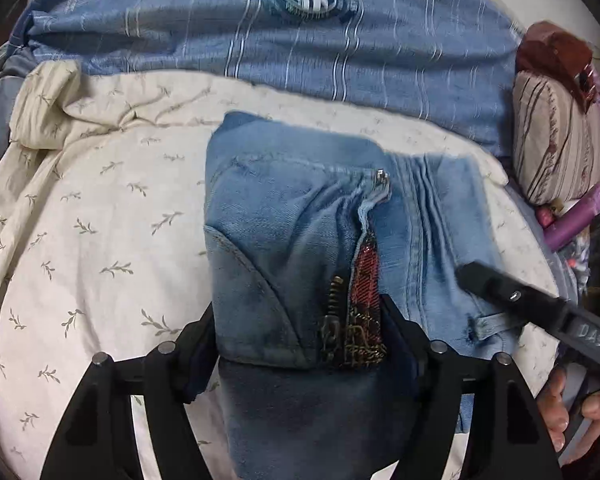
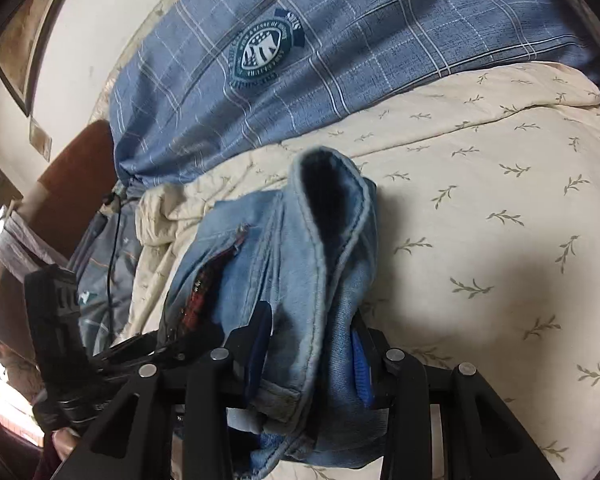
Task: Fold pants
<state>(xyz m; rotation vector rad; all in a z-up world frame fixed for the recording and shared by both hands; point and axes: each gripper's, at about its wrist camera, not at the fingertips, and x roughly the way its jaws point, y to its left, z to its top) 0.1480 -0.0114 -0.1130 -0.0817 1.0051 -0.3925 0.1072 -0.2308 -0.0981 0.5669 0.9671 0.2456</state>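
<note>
- left gripper (image 1: 300, 344) is clamping the bunched light-blue denim pants (image 1: 292, 216) at the open zipper – 6 o'clock
- right gripper (image 2: 312, 364) is pinching the waistband fold
- pants are lying on the cream leaf-print quilt (image 1: 92, 216)

The raised letters "DAS" stand on the black body of the right gripper (image 1: 466, 276), seen from the left wrist. The round badge (image 2: 262, 54) on the blue checked cover (image 2: 380, 40) carries lettering too small and blurred to read.
</note>
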